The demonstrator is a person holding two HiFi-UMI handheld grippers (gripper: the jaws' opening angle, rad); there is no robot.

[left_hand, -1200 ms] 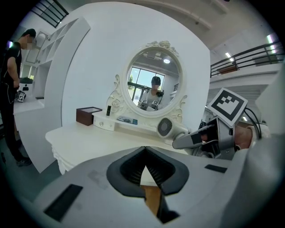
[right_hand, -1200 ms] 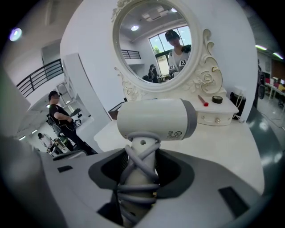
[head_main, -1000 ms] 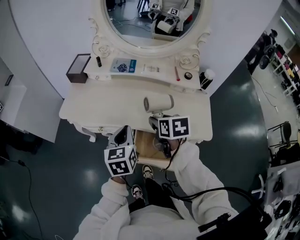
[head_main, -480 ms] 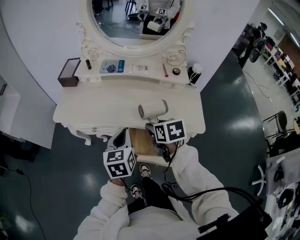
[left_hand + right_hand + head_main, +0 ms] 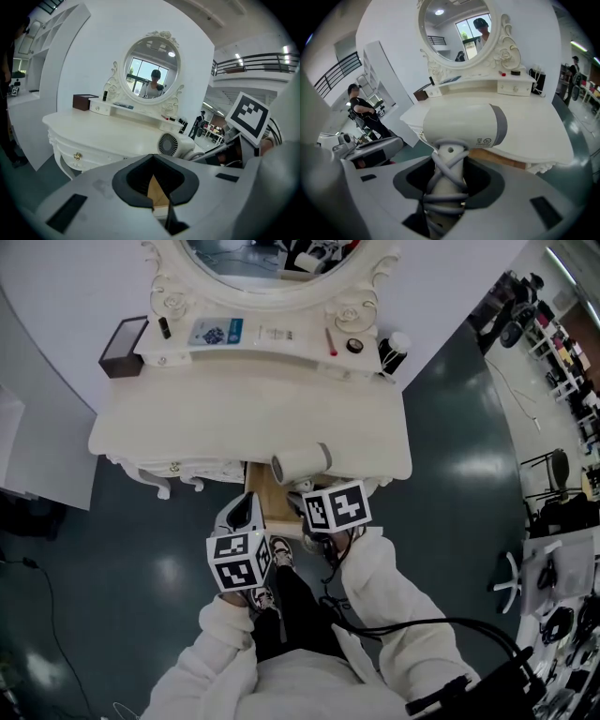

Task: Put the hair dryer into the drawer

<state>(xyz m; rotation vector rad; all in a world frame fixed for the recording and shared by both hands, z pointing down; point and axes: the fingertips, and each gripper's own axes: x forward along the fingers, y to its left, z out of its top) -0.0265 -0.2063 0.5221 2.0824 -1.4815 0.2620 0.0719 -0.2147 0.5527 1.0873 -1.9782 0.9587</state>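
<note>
Dark brown box (image 5: 123,334) at the far left, just beside the left end of the desk's raised back shelf (image 5: 272,334). White carved desk (image 5: 187,418) against a white wall, oval mirror (image 5: 262,259) above the shelf. Along the shelf, left to right: blue-printed card (image 5: 214,331), red stick (image 5: 331,341), round black jar (image 5: 354,346). Nearer the person, left claw (image 5: 246,514) out in front of the desk's front edge, just left of the drawer (image 5: 265,507); jaws together, nothing between them. Drawer pulled out, bare wood inside, holding nothing visible. White hair dryer (image 5: 302,465) with a grey band, barrel crosswise at the desk's front edge, above the back right part of the open drawer and not inside it. Right claw (image 5: 449,185) clamped on the dryer's handle, with grey cord (image 5: 446,199) wound crisscross round that handle between the jaws; dryer carried by this grip alone. Farther right, black bottle (image 5: 394,351) with a white cap at the desk's rear right corner, well apart from both claws.
</note>
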